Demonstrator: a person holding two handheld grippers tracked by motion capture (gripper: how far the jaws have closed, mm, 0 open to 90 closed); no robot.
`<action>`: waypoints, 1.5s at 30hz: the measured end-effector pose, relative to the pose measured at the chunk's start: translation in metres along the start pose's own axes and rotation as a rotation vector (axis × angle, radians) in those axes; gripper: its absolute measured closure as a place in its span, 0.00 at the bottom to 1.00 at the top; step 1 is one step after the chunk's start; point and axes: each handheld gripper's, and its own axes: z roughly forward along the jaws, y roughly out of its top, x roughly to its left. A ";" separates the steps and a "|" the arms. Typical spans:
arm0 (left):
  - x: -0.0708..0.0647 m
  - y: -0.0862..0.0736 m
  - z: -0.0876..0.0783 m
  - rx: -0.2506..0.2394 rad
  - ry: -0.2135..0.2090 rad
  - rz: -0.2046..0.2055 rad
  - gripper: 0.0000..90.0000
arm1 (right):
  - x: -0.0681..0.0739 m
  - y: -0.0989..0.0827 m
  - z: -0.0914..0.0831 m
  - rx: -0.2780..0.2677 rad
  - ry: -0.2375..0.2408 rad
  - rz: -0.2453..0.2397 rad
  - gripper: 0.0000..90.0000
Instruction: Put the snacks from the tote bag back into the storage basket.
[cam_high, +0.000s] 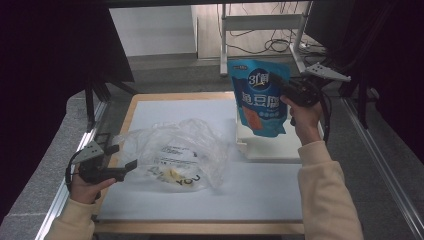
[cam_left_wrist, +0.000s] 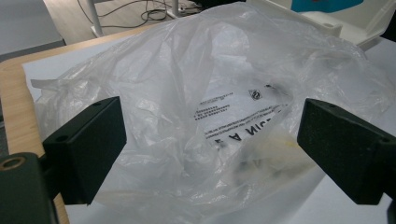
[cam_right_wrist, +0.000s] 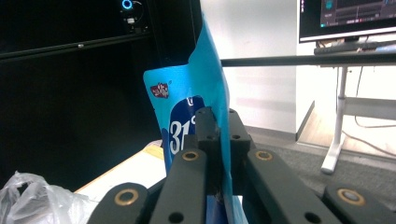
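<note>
A blue snack pouch (cam_high: 260, 95) hangs in the air above the white tray (cam_high: 270, 147), pinched at its right edge by my right gripper (cam_high: 286, 91). In the right gripper view the jaws are pressed together on the pouch's (cam_right_wrist: 205, 93) edge at the gripper (cam_right_wrist: 219, 126). A crumpled clear plastic bag (cam_high: 177, 152) with black print lies on the white sheet. My left gripper (cam_high: 124, 156) rests at the bag's left side with its jaws wide apart. In the left gripper view the bag (cam_left_wrist: 219, 107) lies just ahead of the open gripper (cam_left_wrist: 210, 149), not pinched.
The white sheet (cam_high: 260, 195) covers a wooden table (cam_high: 130, 112). A metal rail (cam_high: 385, 165) runs along the right side. A white desk frame (cam_high: 260, 22) with cables stands beyond the table. Dark curtains hang on both sides.
</note>
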 end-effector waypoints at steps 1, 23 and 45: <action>0.000 0.000 0.000 0.000 0.000 -0.001 0.09 | -0.003 -0.003 0.002 0.001 0.001 0.010 0.98; 0.003 -0.002 0.002 0.007 0.008 -0.005 0.09 | -0.030 -0.049 0.037 0.045 -0.018 0.041 0.97; 0.000 -0.002 0.005 0.022 0.008 0.009 0.09 | -0.068 -0.050 0.011 0.080 -0.097 -0.003 0.88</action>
